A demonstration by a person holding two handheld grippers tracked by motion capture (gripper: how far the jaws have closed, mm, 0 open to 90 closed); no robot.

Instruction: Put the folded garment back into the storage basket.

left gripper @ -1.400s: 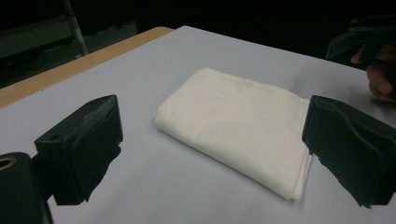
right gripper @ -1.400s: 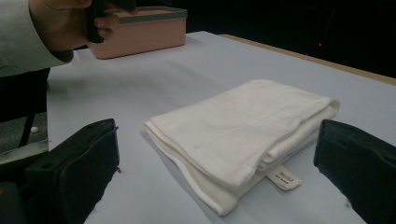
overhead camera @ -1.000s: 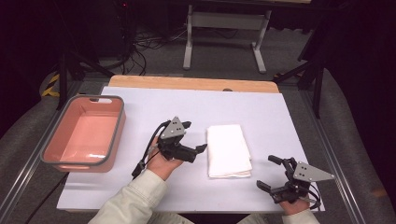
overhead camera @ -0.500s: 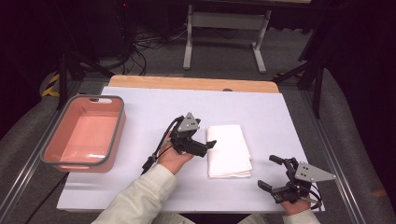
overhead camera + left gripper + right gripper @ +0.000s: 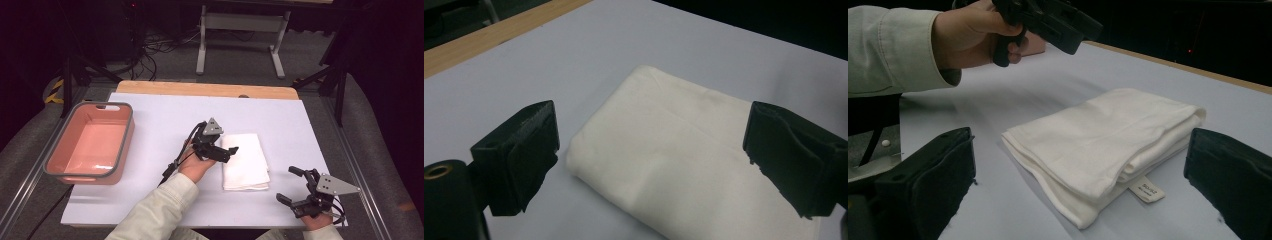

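A: Which step is this?

B: The approach. The left hand-held gripper (image 5: 231, 151) hangs over the near-left edge of the folded towel (image 5: 245, 161), mid-counter (image 5: 150, 110), jaws apart and just closing a little, nothing pinched.

A: And the right hand-held gripper (image 5: 290, 186)?

B: Released, resting right of the towel. Next, I'd judge: lower and clamp 1 edge.

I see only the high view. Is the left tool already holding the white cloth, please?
Observer: No. In the left gripper view the left tool has open jaws, which have just closed a little. The cloth lies between them, and the pads do not press on it.
Operator: Does the cloth have any label?
Observer: Yes. A small label sticks out under its folded corner, in front of the right tool.
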